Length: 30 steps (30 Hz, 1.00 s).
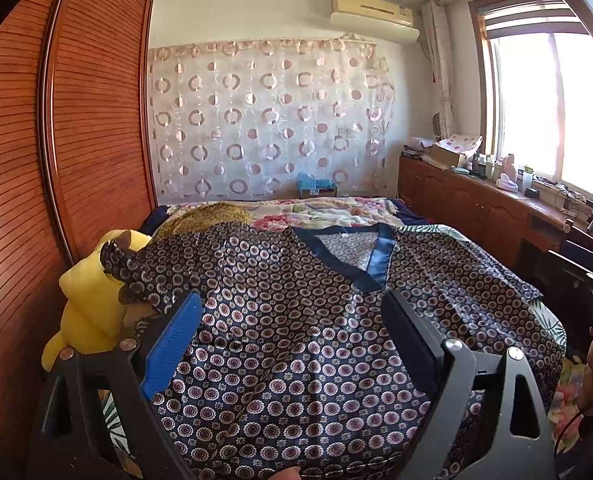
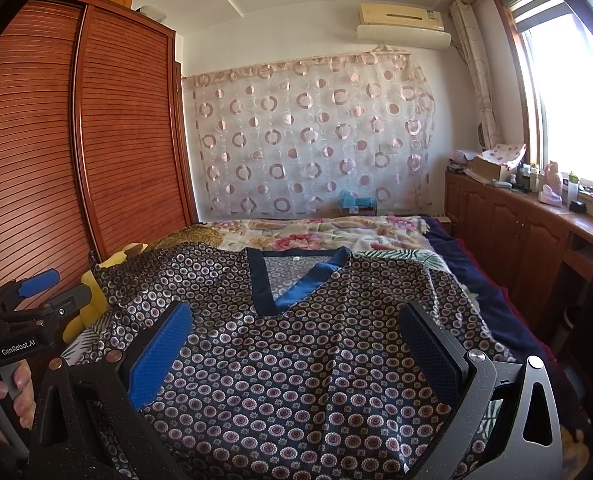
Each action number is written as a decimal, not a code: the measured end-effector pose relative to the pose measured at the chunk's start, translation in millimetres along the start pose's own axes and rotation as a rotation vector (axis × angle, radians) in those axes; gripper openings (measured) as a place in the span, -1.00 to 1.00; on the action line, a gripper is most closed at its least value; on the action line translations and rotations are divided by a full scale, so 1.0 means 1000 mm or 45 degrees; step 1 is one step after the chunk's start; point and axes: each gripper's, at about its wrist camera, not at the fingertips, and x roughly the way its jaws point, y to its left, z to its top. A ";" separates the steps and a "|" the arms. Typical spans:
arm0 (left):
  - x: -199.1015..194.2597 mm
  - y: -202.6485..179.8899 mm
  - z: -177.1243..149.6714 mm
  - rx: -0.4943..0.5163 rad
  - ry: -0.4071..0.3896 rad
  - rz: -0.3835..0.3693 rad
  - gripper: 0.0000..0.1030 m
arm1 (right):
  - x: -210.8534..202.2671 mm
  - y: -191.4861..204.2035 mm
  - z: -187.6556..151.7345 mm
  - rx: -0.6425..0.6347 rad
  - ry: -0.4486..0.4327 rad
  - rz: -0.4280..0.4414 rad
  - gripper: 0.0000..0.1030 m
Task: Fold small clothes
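So far no fold shows: the patterned top (image 2: 296, 360) lies spread flat on the bed (image 2: 336, 232), front up, its blue V-neck (image 2: 292, 284) ahead of both sets of jaws and both sleeves still out to the sides. Left gripper (image 1: 292, 344) hovers above the body of the cloth, jaws wide apart, nothing between the pads. Right gripper (image 2: 296, 356) likewise sits over the lower front, jaws wide, empty. The left sleeve (image 1: 136, 276) drapes over a yellow plush toy (image 1: 84, 300) beyond the left jaws. Judgement: task at its start; sleeves, side folds and the final halving all remain.
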 end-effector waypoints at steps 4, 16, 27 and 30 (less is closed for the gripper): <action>0.017 0.021 -0.010 -0.038 0.055 0.014 0.78 | 0.014 0.000 -0.004 -0.016 0.031 0.025 1.00; 0.058 0.101 -0.017 -0.096 0.131 0.165 0.78 | 0.073 0.004 -0.011 -0.100 0.200 0.130 1.00; 0.103 0.164 0.013 -0.120 0.197 0.242 0.68 | 0.117 0.018 -0.005 -0.112 0.315 0.257 0.66; 0.120 0.184 0.019 -0.164 0.241 0.249 0.60 | 0.125 0.017 -0.001 -0.116 0.336 0.260 0.60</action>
